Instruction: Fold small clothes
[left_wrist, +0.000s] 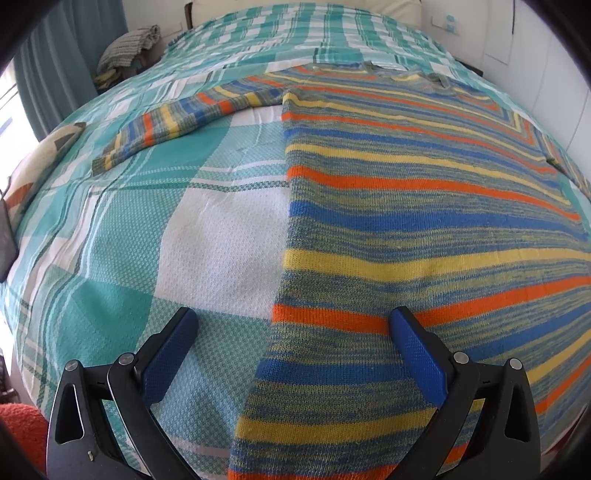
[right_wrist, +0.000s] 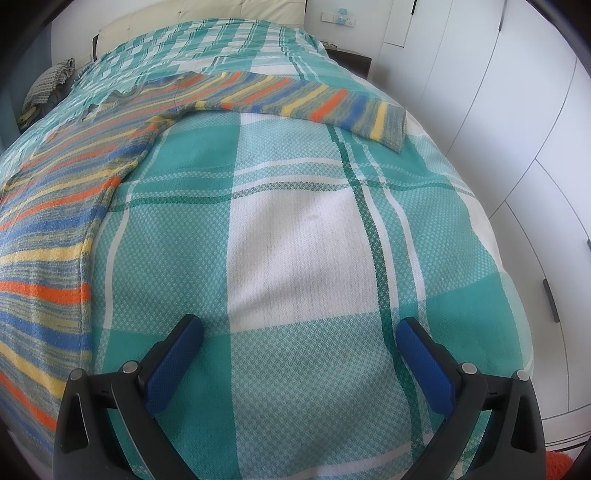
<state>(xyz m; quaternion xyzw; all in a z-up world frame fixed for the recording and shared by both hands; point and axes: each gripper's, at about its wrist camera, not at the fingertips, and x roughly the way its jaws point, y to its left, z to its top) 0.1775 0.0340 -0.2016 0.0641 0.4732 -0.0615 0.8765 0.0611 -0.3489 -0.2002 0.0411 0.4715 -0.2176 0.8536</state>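
A striped knit sweater (left_wrist: 424, 206) in orange, blue, yellow and grey-green lies flat on a teal and white checked bedspread (left_wrist: 207, 236). Its left sleeve (left_wrist: 173, 122) stretches out to the left, and its right sleeve (right_wrist: 317, 99) reaches toward the bed's right edge. My left gripper (left_wrist: 293, 321) hangs open over the sweater's lower left edge, holding nothing. Above bare bedspread (right_wrist: 295, 251) to the right of the sweater body (right_wrist: 48, 251), my right gripper (right_wrist: 300, 328) is open and empty.
A grey checked cloth pile (left_wrist: 129, 46) sits beside the bed at the far left. White wardrobe doors (right_wrist: 517, 129) run along the bed's right side. A patterned cushion (left_wrist: 40, 158) lies at the left edge. An orange rug (left_wrist: 22, 432) shows below.
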